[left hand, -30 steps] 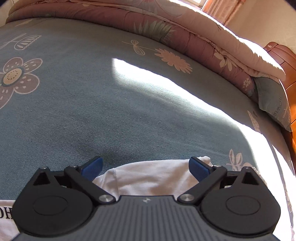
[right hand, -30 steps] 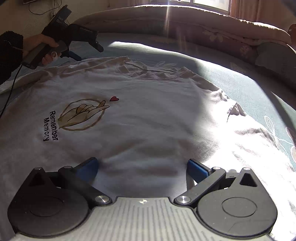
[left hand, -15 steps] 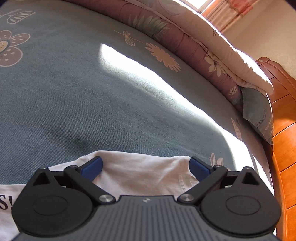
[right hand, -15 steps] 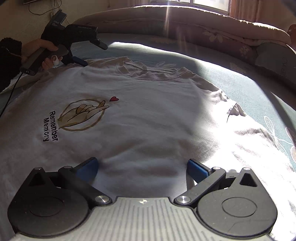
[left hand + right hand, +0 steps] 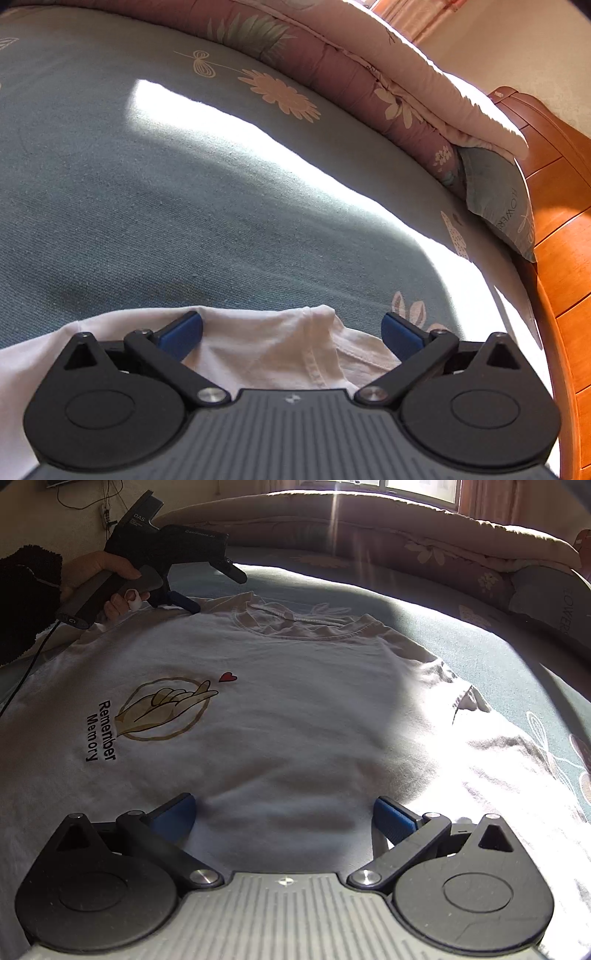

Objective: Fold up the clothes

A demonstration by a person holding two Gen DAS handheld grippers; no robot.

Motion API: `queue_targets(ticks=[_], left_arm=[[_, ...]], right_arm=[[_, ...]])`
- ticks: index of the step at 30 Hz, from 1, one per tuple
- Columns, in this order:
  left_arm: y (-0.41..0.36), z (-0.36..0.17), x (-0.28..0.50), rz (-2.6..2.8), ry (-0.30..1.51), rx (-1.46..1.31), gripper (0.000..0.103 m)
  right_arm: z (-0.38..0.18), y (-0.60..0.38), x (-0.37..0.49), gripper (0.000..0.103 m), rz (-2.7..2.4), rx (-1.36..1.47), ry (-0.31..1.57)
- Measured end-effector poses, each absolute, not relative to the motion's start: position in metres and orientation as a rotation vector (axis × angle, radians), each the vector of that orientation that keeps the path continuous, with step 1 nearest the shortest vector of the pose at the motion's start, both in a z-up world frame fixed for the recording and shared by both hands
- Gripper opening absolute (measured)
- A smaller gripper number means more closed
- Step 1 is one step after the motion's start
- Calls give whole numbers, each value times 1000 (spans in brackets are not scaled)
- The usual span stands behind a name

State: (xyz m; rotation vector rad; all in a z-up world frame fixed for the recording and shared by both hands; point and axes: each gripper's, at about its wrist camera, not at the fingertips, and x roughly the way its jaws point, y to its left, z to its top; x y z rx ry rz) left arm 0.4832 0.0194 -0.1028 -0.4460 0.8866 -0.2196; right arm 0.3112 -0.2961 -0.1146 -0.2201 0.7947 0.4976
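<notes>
T-shirt [image 5: 295, 709], white, lies flat on teal bedsheet [image 5: 184, 206]; chest print at 9 o'clock reads "Remember Memory" beside a finger-heart graphic. Left gripper [image 5: 291, 330] spread wide over the shoulder seam, grasping nothing; body marked "DAS". Right gripper [image 5: 284, 812] spread wide over the hem, empty. Pillow [image 5: 506, 206] at 3 o'clock, lettered "OWER".

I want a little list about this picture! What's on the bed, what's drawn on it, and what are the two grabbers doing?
thing on the bed: white T-shirt, spread flat, front up
drawing: hand in a gold ring, red heart, words "Remember Memory"
bed cover: blue sheet with flowers
left gripper: open, at the shirt's shoulder
right gripper: open, over the shirt's lower part
far side: rolled quilt, pillow
</notes>
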Motion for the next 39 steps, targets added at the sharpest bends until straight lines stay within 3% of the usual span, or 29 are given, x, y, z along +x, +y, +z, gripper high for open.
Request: queue_targets(ticks=[8,13,20,26,32,39], left_arm=[[-5,-81,462,-351,903,-498,102],[-17,-106,477,-322,960,-460,102],[-49,-87,496,-250,926,-252,101],[-86,-77,449,-436,967,-211,102],[-166,-104,423,-467,928,200,102],[-172,-102,472,-386,891,117,102]], right_arm=[[-114,-296,310,103,493,-225,794],[-114,-295,311,103,493,-225,795],[-114,-296,310,103,494,-226,794],[-114,-295,310,103,488,-229,796],[-114,-294,310,103,488,-229,797],[-113,-296,310,103,491,-230,795]])
